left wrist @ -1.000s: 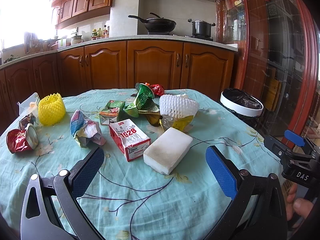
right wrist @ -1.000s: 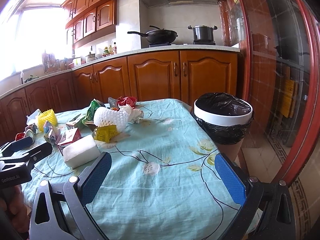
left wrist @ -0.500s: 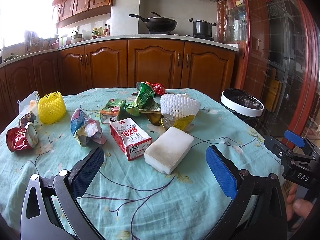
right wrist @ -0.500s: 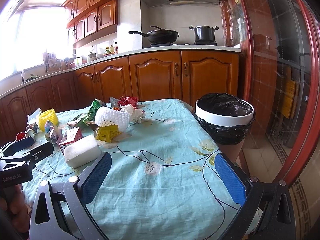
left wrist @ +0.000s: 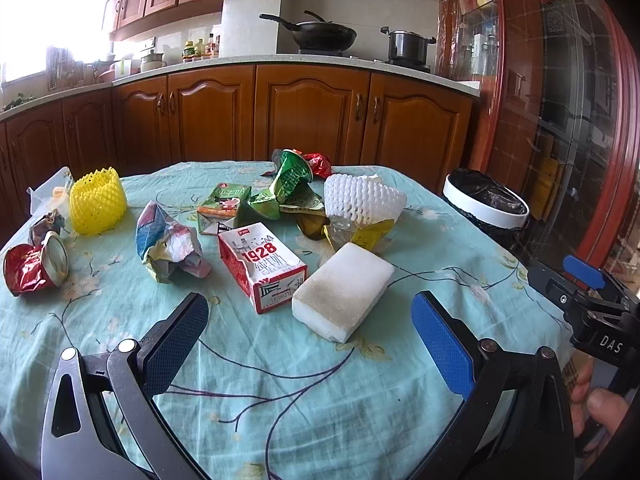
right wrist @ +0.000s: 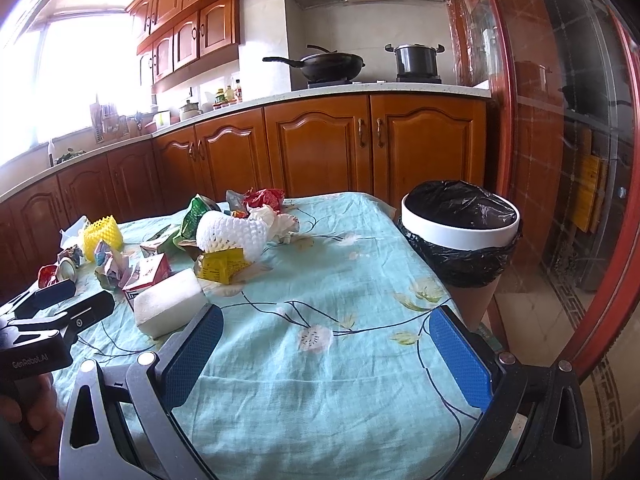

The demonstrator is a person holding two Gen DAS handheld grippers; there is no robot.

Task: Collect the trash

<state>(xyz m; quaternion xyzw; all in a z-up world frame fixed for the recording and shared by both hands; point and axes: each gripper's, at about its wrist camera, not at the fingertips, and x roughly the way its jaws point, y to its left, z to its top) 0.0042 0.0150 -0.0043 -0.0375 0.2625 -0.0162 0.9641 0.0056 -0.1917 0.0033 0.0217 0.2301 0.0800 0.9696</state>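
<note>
Trash lies on a teal floral tablecloth [left wrist: 280,392]: a white foam block [left wrist: 344,290], a red-white "1928" carton [left wrist: 262,266], crumpled paper [left wrist: 168,246], a green carton [left wrist: 224,206], green wrappers [left wrist: 290,188], a white foam net [left wrist: 362,200], a yellow foam net [left wrist: 98,200] and a crushed red cup [left wrist: 34,264]. My left gripper [left wrist: 310,344] is open and empty, just short of the foam block. My right gripper [right wrist: 326,354] is open and empty over the cloth, the foam block [right wrist: 168,306] to its left. A white bin with a black liner [right wrist: 460,226] stands off the table's right edge.
Wooden kitchen cabinets [left wrist: 312,120] run behind the table, with a wok [left wrist: 324,34] and a pot [left wrist: 408,46] on the stove. A glass cabinet with a red frame [right wrist: 560,140] is at the right. The right gripper's body shows in the left wrist view [left wrist: 592,320].
Both grippers have crept slightly forward over the table; the trash appears a little nearer. Nothing was picked up, and both stay open.
</note>
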